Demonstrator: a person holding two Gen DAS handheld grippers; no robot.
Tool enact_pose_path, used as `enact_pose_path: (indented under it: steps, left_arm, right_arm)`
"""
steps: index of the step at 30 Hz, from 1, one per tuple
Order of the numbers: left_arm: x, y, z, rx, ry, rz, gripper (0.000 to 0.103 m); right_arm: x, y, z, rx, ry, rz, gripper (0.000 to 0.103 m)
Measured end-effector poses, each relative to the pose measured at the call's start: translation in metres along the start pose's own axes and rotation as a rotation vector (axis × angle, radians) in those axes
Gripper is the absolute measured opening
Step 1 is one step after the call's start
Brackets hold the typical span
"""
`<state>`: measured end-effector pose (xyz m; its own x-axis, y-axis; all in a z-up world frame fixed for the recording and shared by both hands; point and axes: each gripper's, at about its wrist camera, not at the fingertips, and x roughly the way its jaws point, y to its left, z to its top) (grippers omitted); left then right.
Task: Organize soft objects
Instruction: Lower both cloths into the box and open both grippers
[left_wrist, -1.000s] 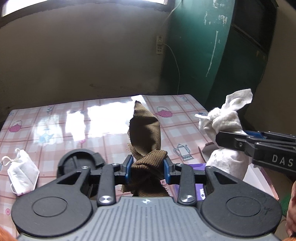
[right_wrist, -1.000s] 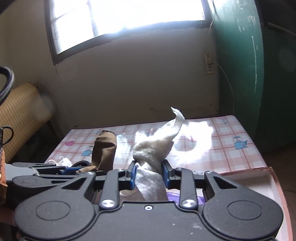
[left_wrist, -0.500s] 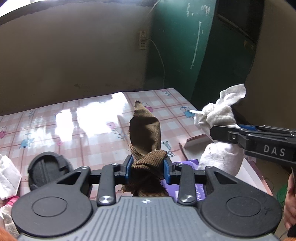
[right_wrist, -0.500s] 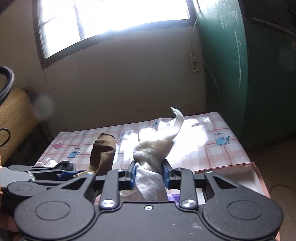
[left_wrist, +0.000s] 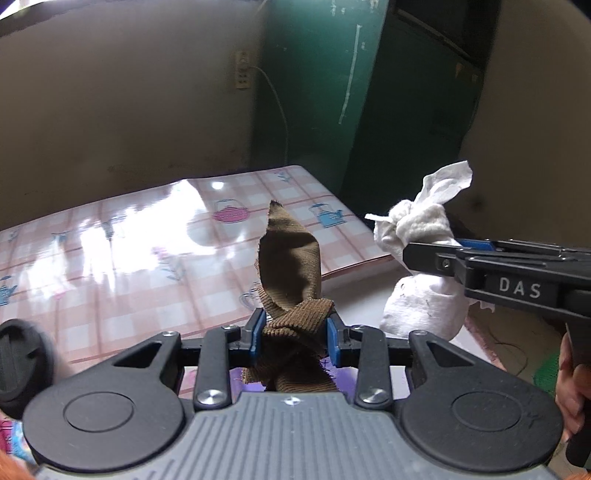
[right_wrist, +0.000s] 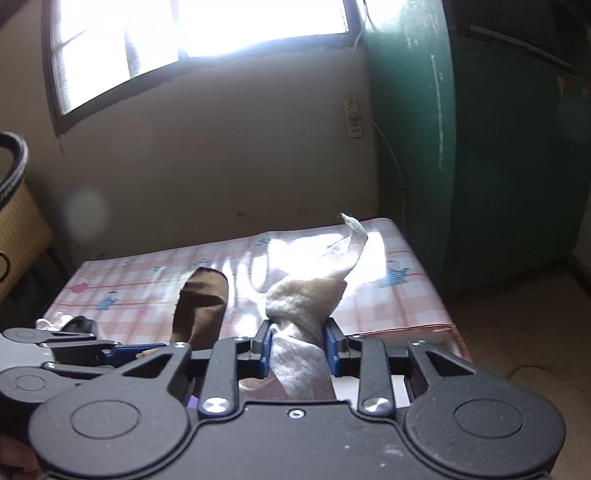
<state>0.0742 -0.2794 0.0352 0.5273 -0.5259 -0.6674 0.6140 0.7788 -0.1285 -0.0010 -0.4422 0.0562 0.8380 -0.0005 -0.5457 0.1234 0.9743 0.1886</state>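
Brown ribbed knotted cloth (left_wrist: 295, 288) is clamped in my left gripper (left_wrist: 294, 334) and white knotted towel (right_wrist: 303, 314) in my right gripper (right_wrist: 298, 347), both carried above the checked table (left_wrist: 147, 258); next, I think, I need a place to lay them down.

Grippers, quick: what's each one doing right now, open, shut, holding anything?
Left gripper: shut on the brown cloth, clear of the table.
Right gripper: shut on the white cloth, also held up.
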Motion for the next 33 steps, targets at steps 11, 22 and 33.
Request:
enact_pose_path:
  steps: [11,22,33]
  left_arm:
    - [0.041,-0.036,-0.004,-0.025,0.048,-0.106,0.035]
    - [0.061,-0.060,-0.014,-0.039,0.075,-0.154,0.037]
    - [0.039,-0.062,-0.017,-0.047,0.027,-0.163,0.086]
  right_arm:
    - [0.021,-0.057,-0.006,0.031,0.079,-0.055,0.036]
    - [0.040,-0.081,-0.014,0.029,0.152,-0.071,0.058]
    - [0.009,-0.085,-0.016,0.063,0.084,-0.087,0.080]
